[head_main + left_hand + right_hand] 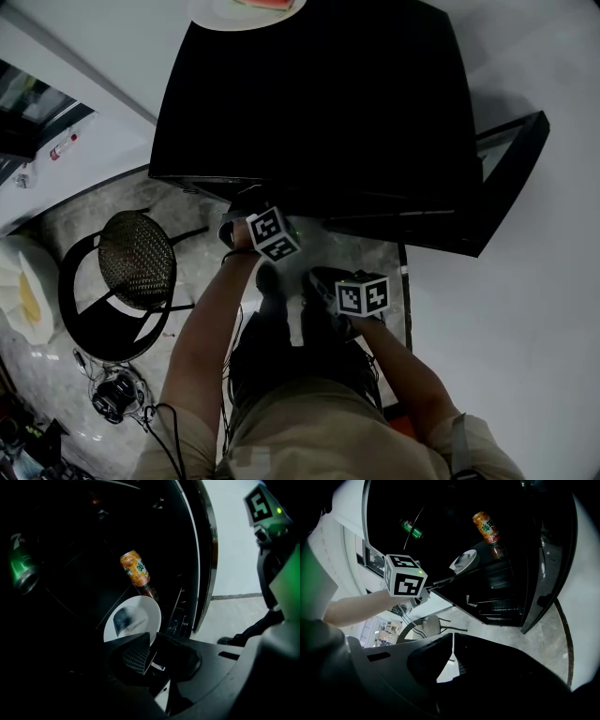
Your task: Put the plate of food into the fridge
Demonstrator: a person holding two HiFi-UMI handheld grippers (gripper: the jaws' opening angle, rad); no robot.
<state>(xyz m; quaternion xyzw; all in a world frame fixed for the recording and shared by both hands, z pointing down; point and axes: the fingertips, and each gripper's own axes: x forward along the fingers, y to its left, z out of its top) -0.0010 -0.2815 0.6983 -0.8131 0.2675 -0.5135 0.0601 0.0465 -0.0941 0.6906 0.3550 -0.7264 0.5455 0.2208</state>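
Note:
A white plate point(133, 618) with a dark patch on it lies on a shelf inside the dark fridge point(319, 103), below an orange can point(135, 568). My left gripper point(151, 649) sits just in front of the plate's near rim, its jaws almost together with nothing between them. In the right gripper view, the left gripper point(443, 580) reaches towards that plate point(464, 560). My right gripper point(453, 656) hangs back over the floor, shut and empty. Another plate point(246, 9) with red food stands on top of the fridge.
The fridge door point(497, 178) stands open to the right. A green can point(21, 564) lies at the left inside the fridge. A round black chair point(136, 258) and cables point(117, 394) are on the floor at the left. The person's legs are below.

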